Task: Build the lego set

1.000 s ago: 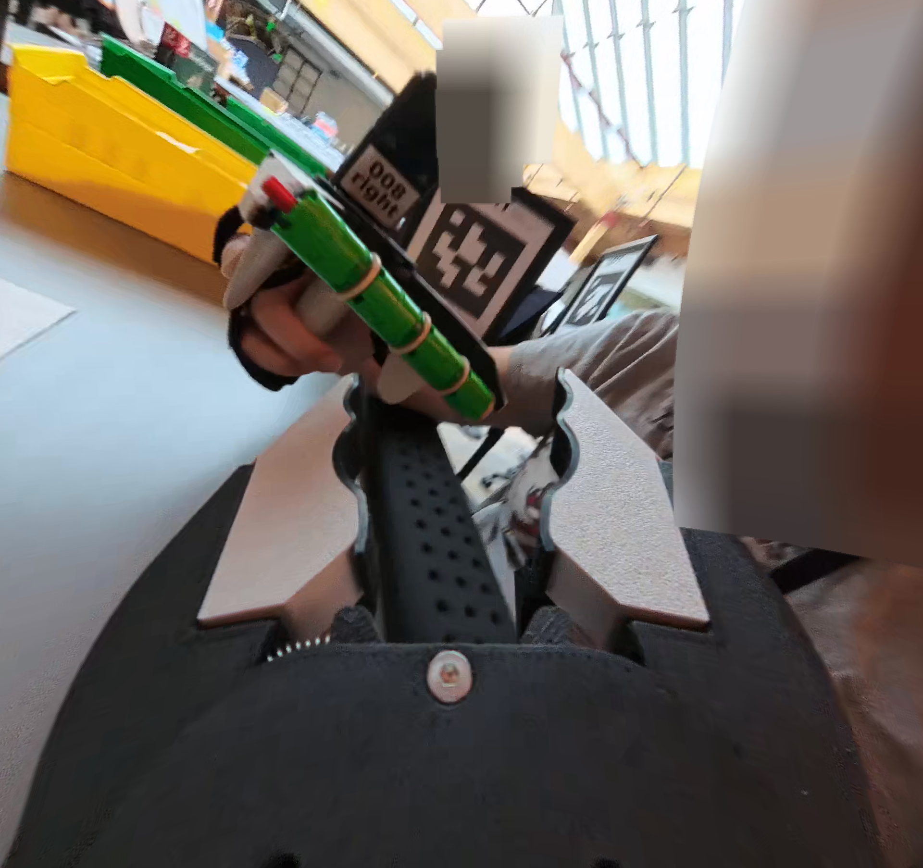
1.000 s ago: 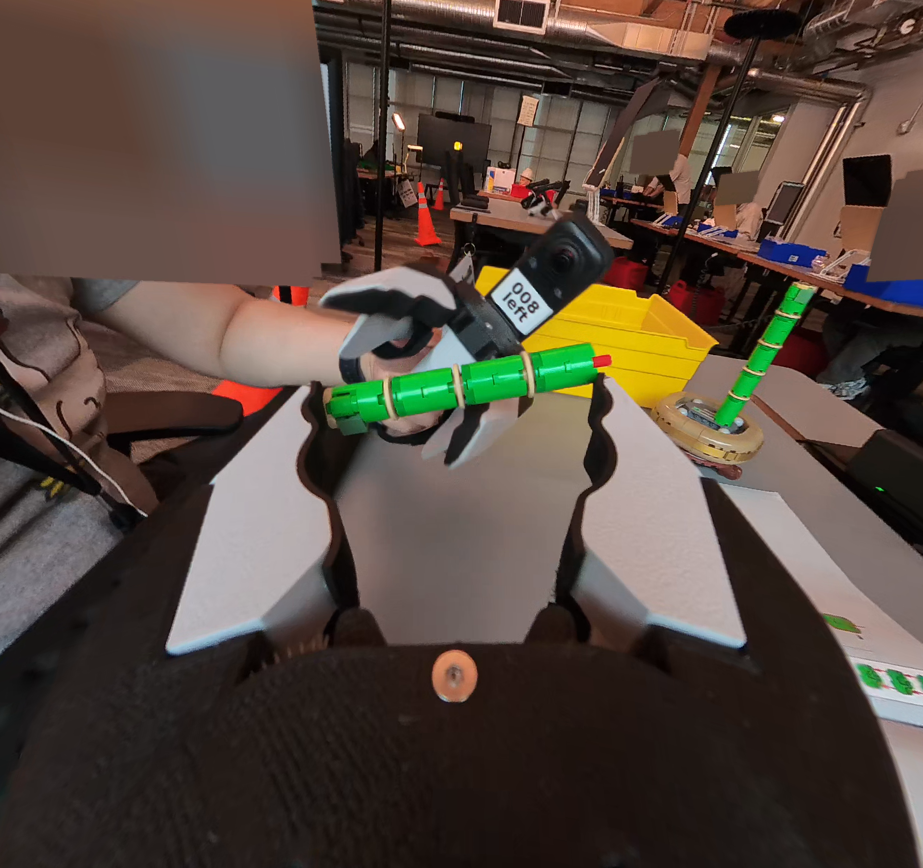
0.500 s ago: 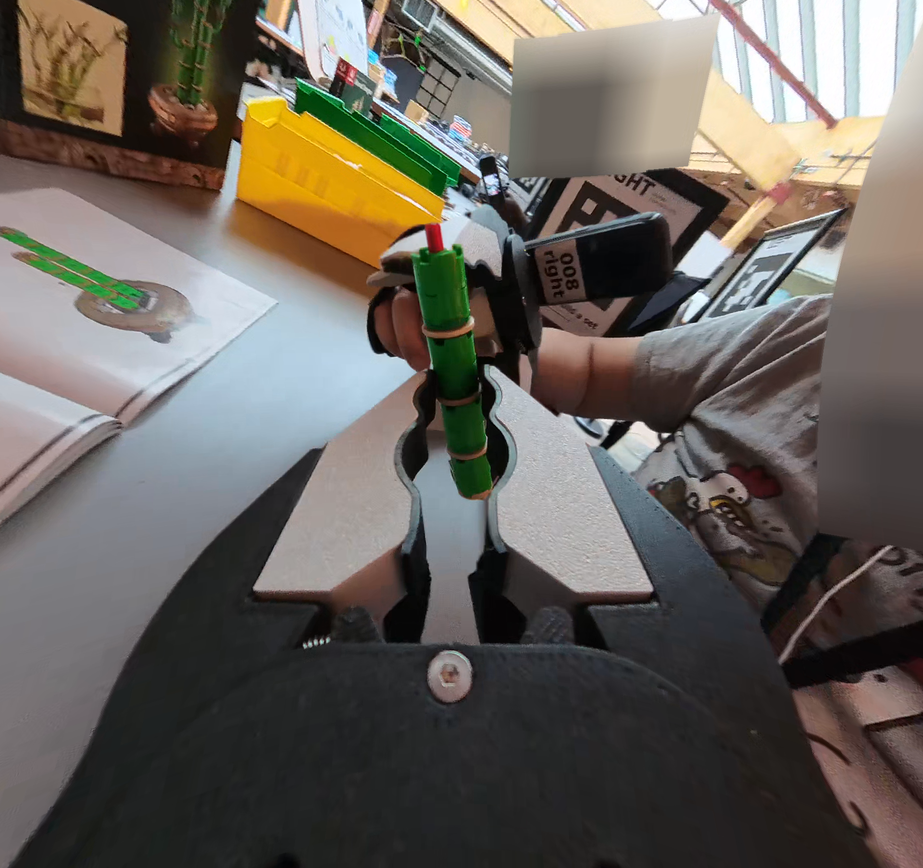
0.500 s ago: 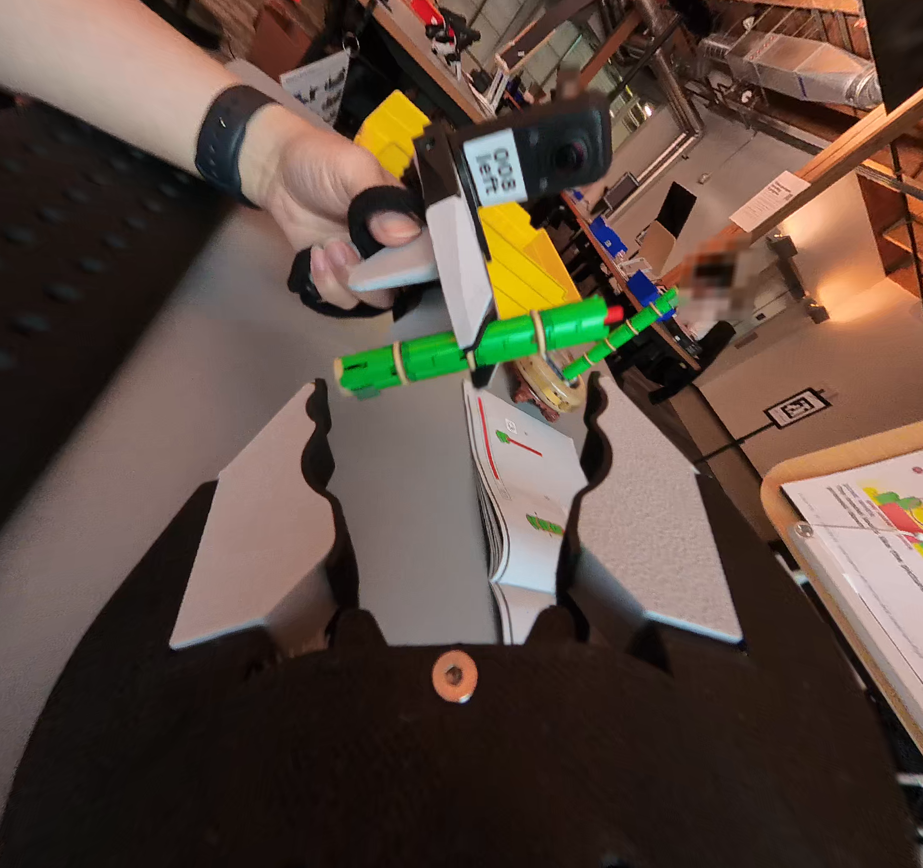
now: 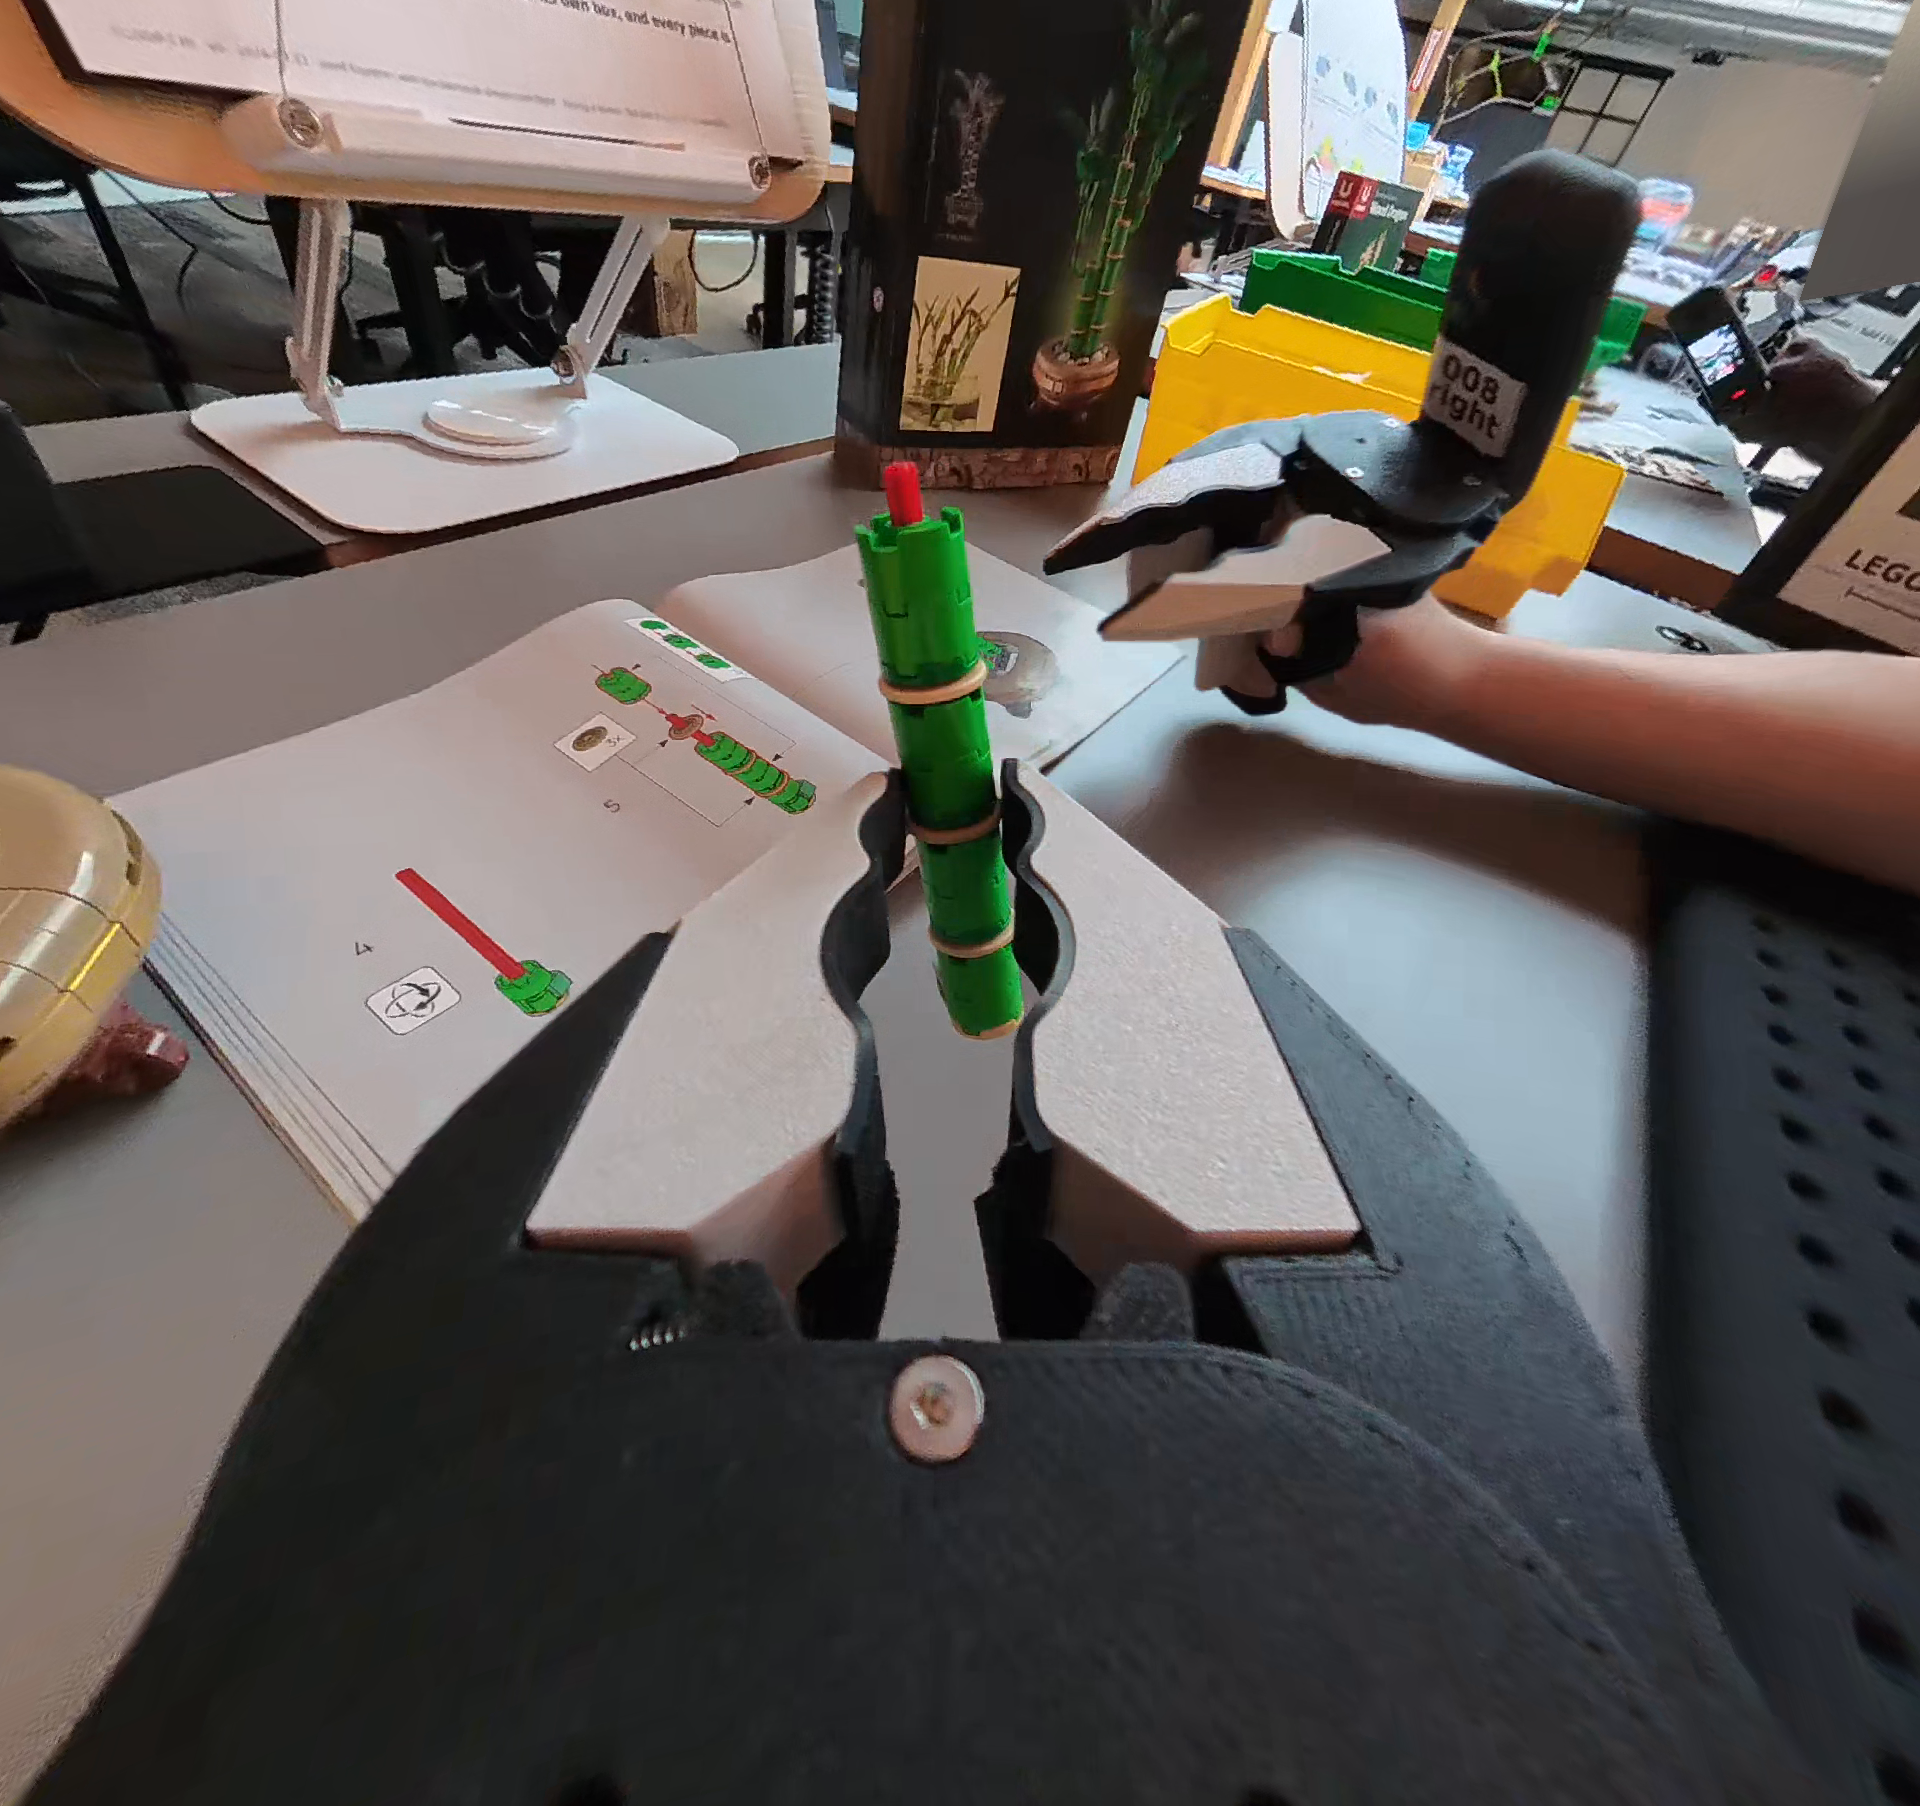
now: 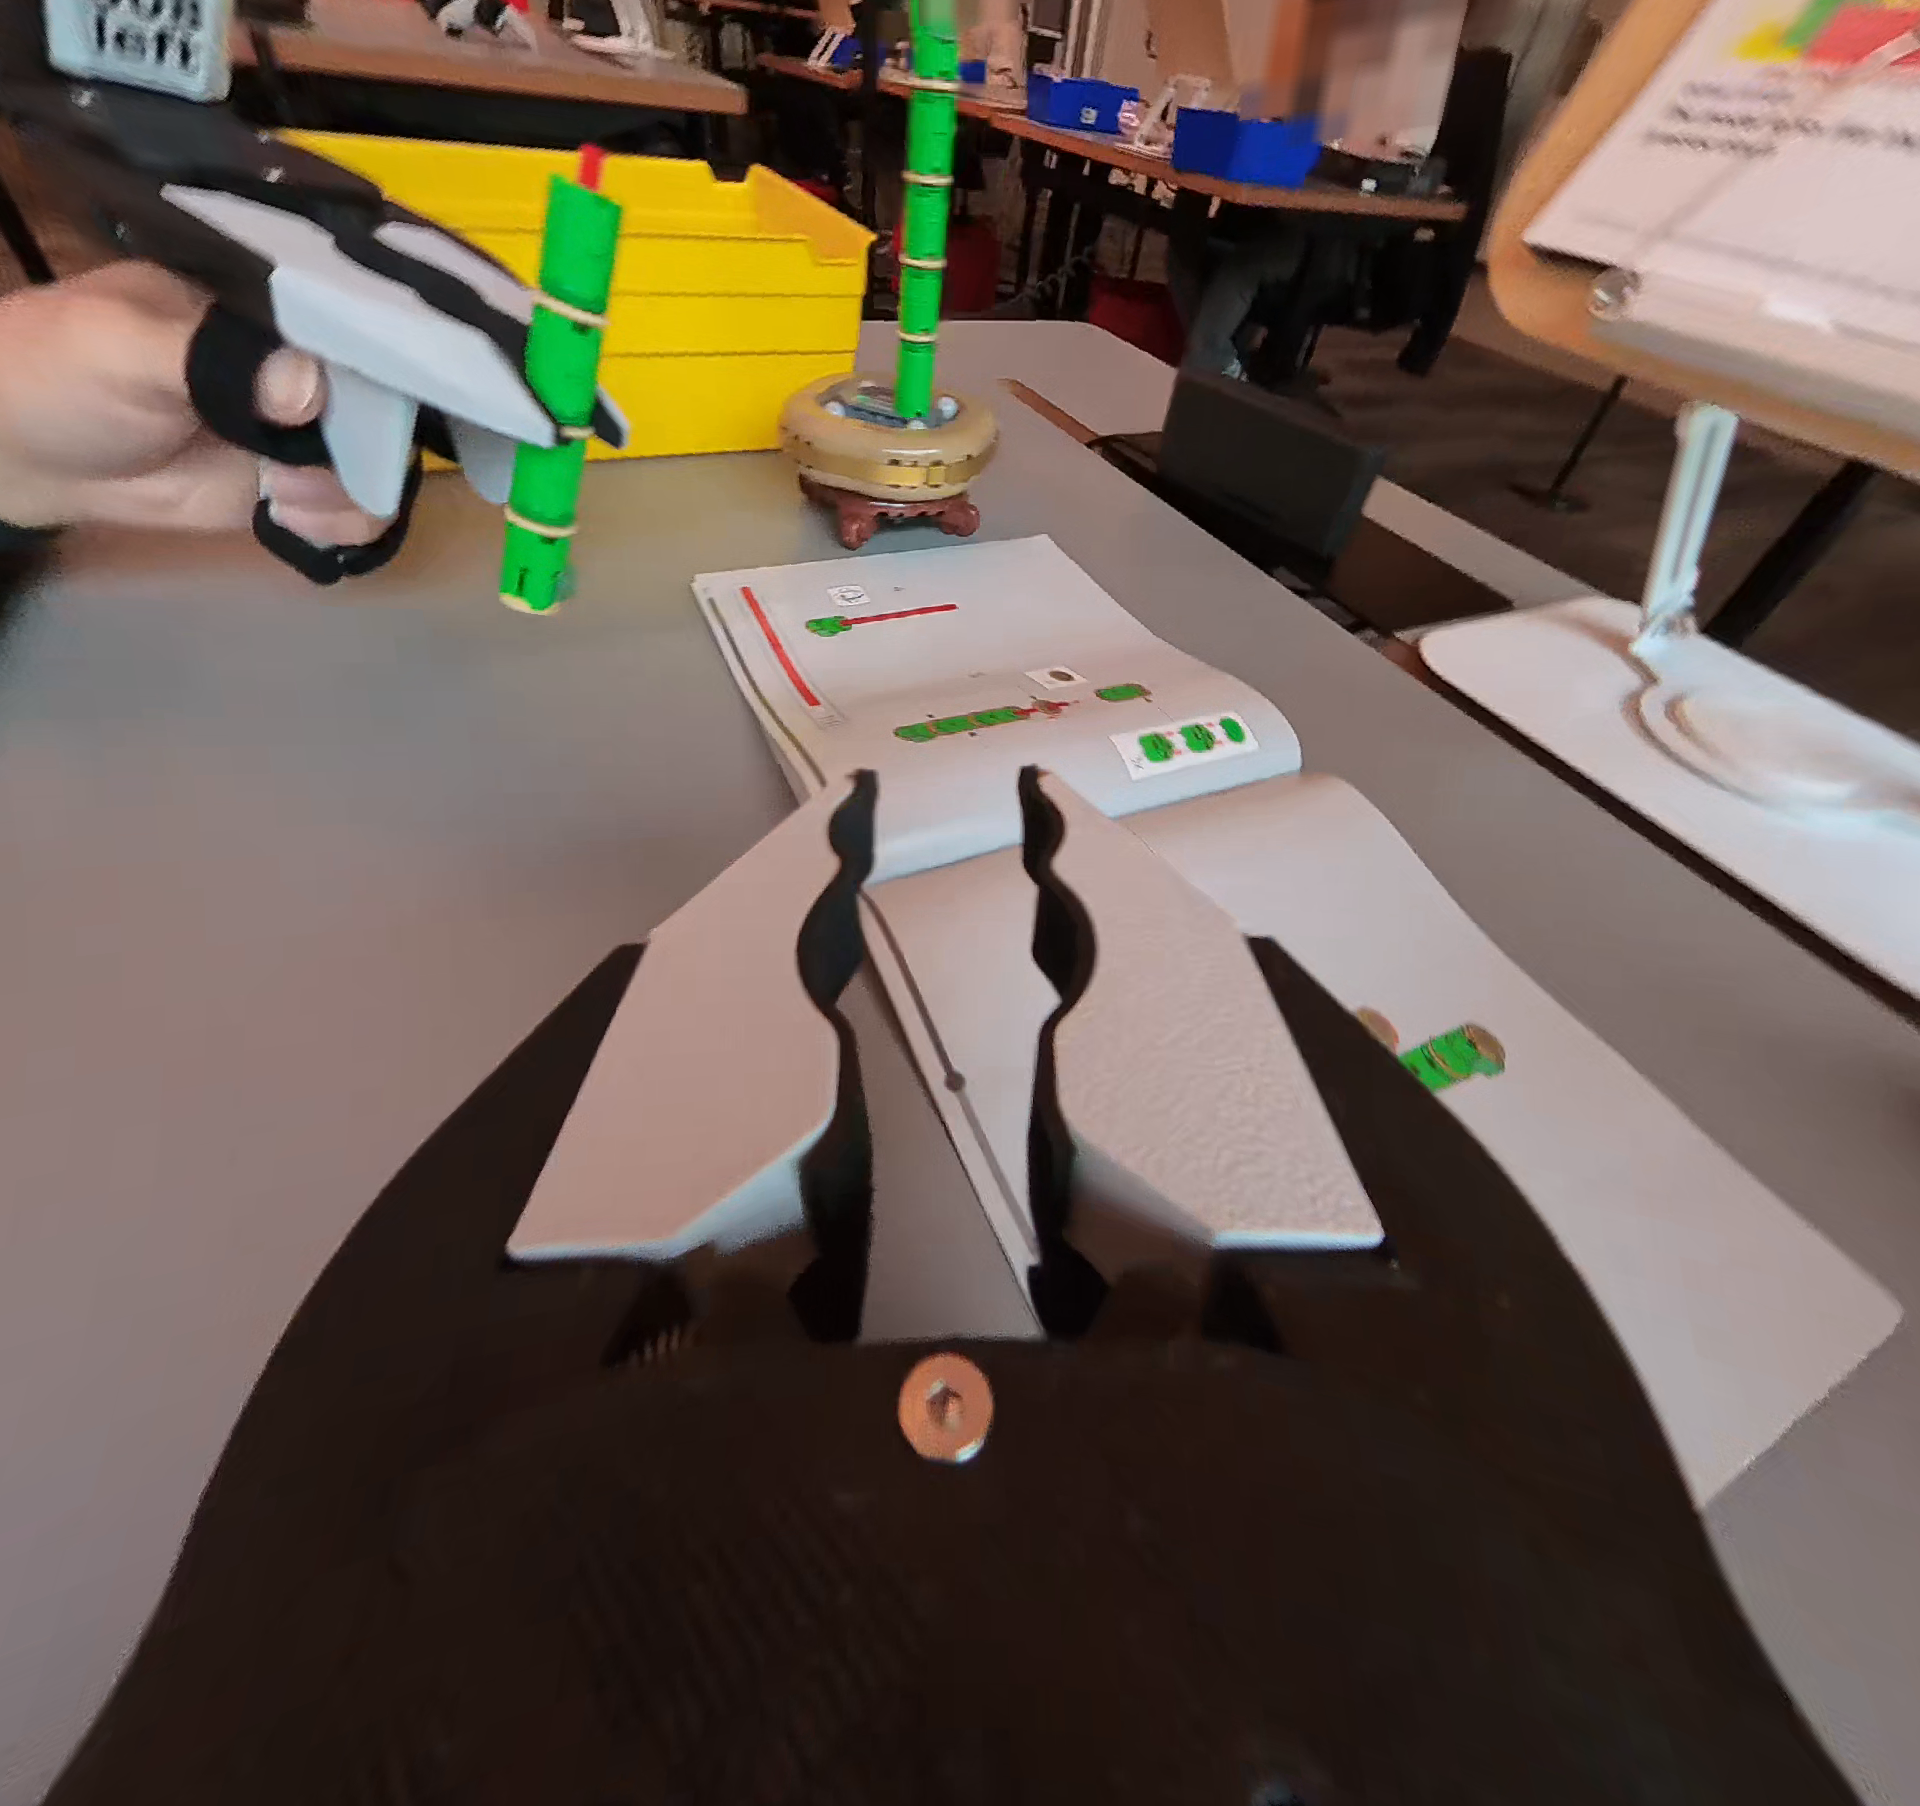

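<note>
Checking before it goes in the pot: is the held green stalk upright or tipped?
Upright: the green stalk stands nearly vertical in the left tool, red pin on top.

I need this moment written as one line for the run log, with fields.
left gripper: shut on green bamboo stalk, upright | right gripper: open, empty, over instruction booklet | pot base: one stalk mounted

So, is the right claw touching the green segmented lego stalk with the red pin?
Apart. The left wrist view shows the right claw open, with bare booklet page between it and the green segmented lego stalk, held by the left claw.
</note>
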Demonstrator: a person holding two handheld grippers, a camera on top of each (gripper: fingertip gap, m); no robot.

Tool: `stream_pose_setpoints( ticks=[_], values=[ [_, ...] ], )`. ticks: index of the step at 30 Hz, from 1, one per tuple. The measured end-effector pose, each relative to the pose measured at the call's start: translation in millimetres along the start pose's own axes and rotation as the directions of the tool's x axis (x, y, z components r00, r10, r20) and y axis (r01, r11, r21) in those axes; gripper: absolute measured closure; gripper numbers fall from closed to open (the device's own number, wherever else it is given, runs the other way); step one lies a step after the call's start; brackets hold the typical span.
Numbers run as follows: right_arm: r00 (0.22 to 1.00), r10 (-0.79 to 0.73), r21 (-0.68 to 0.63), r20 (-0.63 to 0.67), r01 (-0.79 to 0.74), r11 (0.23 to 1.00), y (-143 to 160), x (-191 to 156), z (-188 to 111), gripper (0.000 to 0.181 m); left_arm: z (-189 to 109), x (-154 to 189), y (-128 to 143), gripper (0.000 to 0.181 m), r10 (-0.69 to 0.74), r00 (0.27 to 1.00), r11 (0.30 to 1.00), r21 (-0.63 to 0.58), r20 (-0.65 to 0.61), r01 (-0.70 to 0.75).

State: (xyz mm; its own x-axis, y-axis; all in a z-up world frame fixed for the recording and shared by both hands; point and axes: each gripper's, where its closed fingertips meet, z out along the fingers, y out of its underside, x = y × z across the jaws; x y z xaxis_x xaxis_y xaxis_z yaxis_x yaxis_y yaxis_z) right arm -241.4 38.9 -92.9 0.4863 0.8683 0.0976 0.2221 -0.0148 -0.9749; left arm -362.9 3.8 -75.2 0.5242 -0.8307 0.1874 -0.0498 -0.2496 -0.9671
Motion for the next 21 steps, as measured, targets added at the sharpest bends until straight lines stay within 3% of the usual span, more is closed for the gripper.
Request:
stream_pose_setpoints(
  ticks=[3, 8, 14, 16, 17, 19, 21],
  values=[
    [0.995, 0.079, 0.031, -0.062, -0.078, 0.997, -3, 21, -10, 0.18, 0, 1, -2, 0.165, 0.009, 1.0, 1.0, 0.018, -0.008, -0.009],
    [0.959, 0.202, 0.103, -0.2, -0.185, 0.977, -12, 62, -34, 0.181, 1, 8, -3, 0.165, 0.019, 0.999, 1.0, 0.006, -0.03, -0.019],
    [0.897, 0.315, 0.065, -0.31, -0.31, 0.948, 8, 97, -53, 0.181, 0, 12, -7, 0.165, 0.051, 0.999, 0.999, 0.012, -0.018, -0.05],
    [0.893, 0.304, -0.086, -0.331, -0.35, 0.933, 20, 95, -53, 0.18, -1, 13, -10, 0.165, 0.061, 0.998, 0.998, 0.024, -0.009, -0.06],
    [0.895, 0.27, -0.243, -0.355, -0.368, 0.898, 31, 90, -56, 0.175, -1, 14, -11, 0.166, 0.063, 0.998, 0.998, 0.031, -0.007, -0.063],
    [0.921, 0.096, -0.598, -0.377, -0.321, 0.734, 51, 75, -79, 0.177, -2, 15, -13, 0.166, 0.063, 0.998, 0.997, 0.043, -0.003, -0.063],
    [0.917, -0.146, -0.775, -0.371, -0.219, 0.593, 41, 73, -106, 0.179, -2, 15, -16, 0.165, 0.061, 0.998, 0.997, 0.056, 0.009, -0.061]
  ],
)
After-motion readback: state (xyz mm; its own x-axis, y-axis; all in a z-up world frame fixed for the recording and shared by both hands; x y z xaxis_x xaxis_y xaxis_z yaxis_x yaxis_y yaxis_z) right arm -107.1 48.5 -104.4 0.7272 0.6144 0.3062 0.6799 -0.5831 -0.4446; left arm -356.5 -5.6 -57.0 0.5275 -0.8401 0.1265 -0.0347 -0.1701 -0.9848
